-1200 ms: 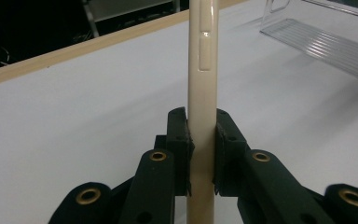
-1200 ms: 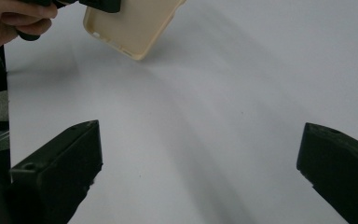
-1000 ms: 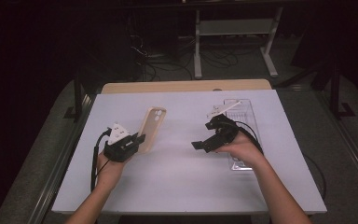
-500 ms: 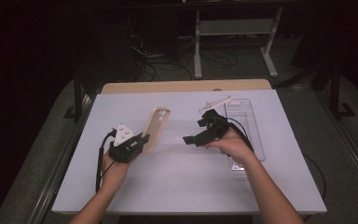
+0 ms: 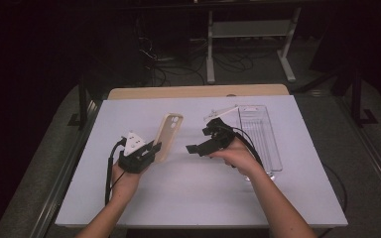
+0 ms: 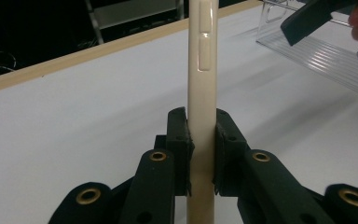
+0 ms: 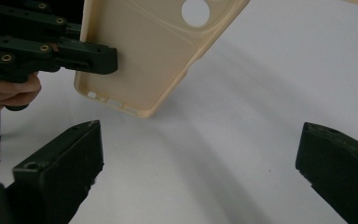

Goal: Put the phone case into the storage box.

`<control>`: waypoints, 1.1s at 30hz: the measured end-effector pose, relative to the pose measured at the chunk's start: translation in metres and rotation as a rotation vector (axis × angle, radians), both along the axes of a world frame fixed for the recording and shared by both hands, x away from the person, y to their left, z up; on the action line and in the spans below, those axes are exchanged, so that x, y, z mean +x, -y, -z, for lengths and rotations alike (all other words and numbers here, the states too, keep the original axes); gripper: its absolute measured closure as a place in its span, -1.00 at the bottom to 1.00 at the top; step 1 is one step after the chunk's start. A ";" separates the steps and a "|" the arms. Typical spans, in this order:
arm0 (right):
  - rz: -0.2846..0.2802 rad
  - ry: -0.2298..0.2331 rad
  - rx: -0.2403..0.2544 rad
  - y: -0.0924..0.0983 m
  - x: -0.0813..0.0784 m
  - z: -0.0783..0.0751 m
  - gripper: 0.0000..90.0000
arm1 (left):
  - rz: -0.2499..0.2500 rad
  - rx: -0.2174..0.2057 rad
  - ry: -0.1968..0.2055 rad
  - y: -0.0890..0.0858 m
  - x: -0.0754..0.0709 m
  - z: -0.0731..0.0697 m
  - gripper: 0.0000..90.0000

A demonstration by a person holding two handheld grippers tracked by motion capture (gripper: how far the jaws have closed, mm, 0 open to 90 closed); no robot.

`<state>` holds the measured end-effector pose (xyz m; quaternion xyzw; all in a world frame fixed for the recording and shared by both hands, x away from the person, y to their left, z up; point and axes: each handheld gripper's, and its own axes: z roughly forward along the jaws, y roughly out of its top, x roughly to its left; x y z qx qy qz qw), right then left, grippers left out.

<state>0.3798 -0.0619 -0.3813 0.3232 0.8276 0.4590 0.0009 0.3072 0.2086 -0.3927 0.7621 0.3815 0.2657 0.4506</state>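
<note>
A beige phone case (image 5: 167,137) is held off the white table (image 5: 188,203), clamped edge-on by my left gripper (image 5: 151,150). In the left gripper view both pads press the case (image 6: 201,93) near its lower end, gripper (image 6: 201,154) shut on it. My right gripper (image 5: 194,148) hovers just right of the case, its jaws standing wide apart with nothing between them. The right gripper view shows the case (image 7: 154,51) ahead with its round camera hole up, my right gripper (image 7: 200,168) a short way from its lower corner, and the other gripper's jaw over the case's left edge.
A clear plastic tray (image 5: 260,136) lies on the table's right side, behind my right hand; its ribbed wall (image 6: 317,46) appears in the left gripper view. A wooden strip (image 5: 198,92) borders the table's far edge. Dark floor, cables and a metal stand lie beyond.
My right gripper has moved left from over the tray toward the phone case. The left gripper and case have stayed put.
</note>
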 end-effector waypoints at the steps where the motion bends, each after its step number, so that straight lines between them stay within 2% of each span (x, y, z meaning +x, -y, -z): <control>1: 0.006 -0.005 0.001 0.000 0.000 0.001 -0.99 | -0.001 -0.003 -0.002 0.001 0.000 0.000 0.76; 11: 0.033 -0.022 0.060 0.000 0.001 0.007 -1.00 | -0.002 -0.008 0.013 0.003 0.000 -0.001 0.76; 18: 0.052 -0.046 0.086 -0.002 0.001 0.012 -1.00 | -0.005 -0.014 0.016 0.003 0.001 0.000 0.76; 21: 0.053 -0.049 0.082 -0.003 0.002 0.015 -1.00 | -0.005 -0.012 0.023 0.004 0.002 -0.001 0.76; 33: 0.071 -0.097 0.197 -0.009 0.002 0.017 -1.00 | 0.005 -0.014 0.024 0.010 0.000 -0.001 0.76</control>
